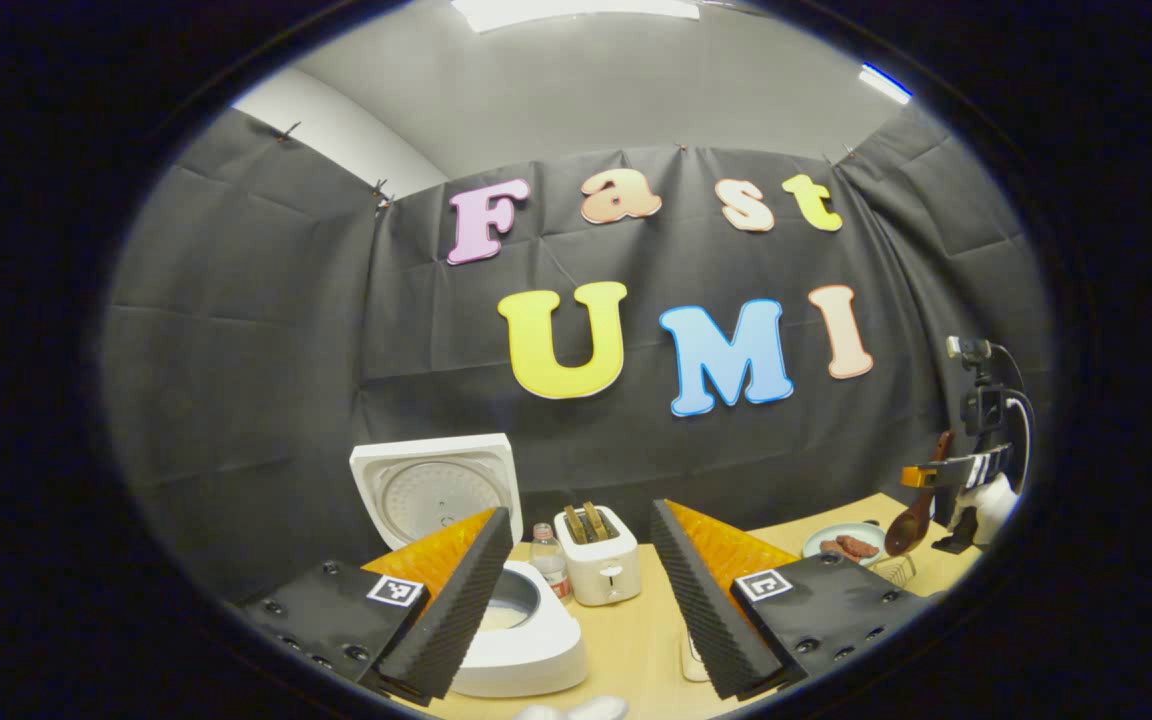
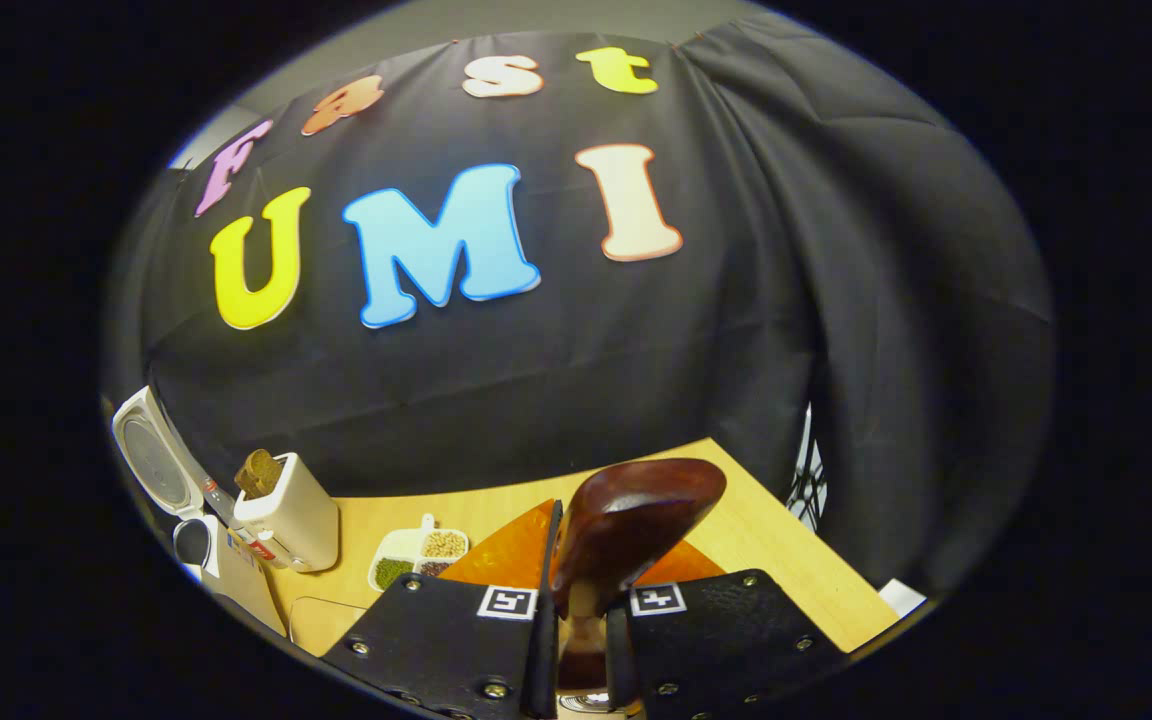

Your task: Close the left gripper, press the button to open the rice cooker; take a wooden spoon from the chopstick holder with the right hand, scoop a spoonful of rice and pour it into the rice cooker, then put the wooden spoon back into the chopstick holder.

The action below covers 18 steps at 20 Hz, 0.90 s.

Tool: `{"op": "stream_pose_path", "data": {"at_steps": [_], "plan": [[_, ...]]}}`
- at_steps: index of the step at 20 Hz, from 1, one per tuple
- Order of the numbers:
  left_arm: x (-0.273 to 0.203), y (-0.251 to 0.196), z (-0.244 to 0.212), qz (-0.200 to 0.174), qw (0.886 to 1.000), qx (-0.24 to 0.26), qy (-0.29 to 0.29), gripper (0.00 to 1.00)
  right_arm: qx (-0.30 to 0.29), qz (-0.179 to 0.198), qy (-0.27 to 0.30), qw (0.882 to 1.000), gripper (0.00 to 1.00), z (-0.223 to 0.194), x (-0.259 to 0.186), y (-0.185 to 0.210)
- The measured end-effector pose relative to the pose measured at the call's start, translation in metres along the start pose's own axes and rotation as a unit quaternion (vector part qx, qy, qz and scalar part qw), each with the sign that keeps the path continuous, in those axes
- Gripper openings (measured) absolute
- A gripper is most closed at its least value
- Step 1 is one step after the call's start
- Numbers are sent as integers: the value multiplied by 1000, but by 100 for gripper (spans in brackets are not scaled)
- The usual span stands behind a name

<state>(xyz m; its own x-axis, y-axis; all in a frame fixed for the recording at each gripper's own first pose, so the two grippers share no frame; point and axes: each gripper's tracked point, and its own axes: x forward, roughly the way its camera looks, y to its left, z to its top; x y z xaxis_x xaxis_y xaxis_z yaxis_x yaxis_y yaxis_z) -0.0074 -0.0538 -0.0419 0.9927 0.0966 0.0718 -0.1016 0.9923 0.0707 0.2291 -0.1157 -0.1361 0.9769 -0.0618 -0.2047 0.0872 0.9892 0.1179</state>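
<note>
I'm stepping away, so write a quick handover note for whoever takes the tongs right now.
Left tongs: open, holding nothing, above the cooker.
Right tongs: shut on the spoon, held up off the table; bowl faces away, so rice load unknown.
Cooker lid is up: button step done, spoon taken.
Divided grain dish sits beside the toaster.
Left: scoop if not yet done, pour into the cooker, return the spoon to its holder.

The glossy dark reddish-brown wooden spoon (image 2: 636, 520) stands out against the pale honey-coloured wooden tabletop (image 2: 776, 560). The plain white plastic rice cooker (image 1: 521, 640) has a white raised lid with a pale grey ribbed inner disc. The boxy cream-white toaster (image 1: 598, 568) holds brown toast, and the small white divided dish (image 2: 419, 556) carries tan, green and dark reddish grains.
</note>
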Motion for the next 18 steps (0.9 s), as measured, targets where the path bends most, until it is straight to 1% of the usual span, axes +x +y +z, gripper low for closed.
{"op": "stream_pose_path", "data": {"at_steps": [3,4,7,10,12,14,15,18], "plan": [[-2,19,-1,8,1000,-10,-5,99,-62,23,-28,997,14,32,-15,49],[-3,26,0,12,1000,-8,-8,99,-81,33,-33,996,19,38,-21,68],[-9,42,-1,17,1000,-7,-8,99,-103,73,-33,991,19,41,-32,124],[-15,56,-5,24,1000,-10,-7,99,-148,98,-34,984,19,22,-43,169],[-19,63,-7,29,999,-13,-7,99,-204,108,-31,973,19,2,-45,192],[-22,70,-13,33,999,-10,-5,99,-238,124,-24,963,19,-23,-43,213],[-23,72,-15,34,999,-7,-3,97,-249,127,-16,960,19,-36,-40,220],[-24,78,-19,35,999,-4,0,99,-301,123,-3,946,19,-70,-29,225]]}}
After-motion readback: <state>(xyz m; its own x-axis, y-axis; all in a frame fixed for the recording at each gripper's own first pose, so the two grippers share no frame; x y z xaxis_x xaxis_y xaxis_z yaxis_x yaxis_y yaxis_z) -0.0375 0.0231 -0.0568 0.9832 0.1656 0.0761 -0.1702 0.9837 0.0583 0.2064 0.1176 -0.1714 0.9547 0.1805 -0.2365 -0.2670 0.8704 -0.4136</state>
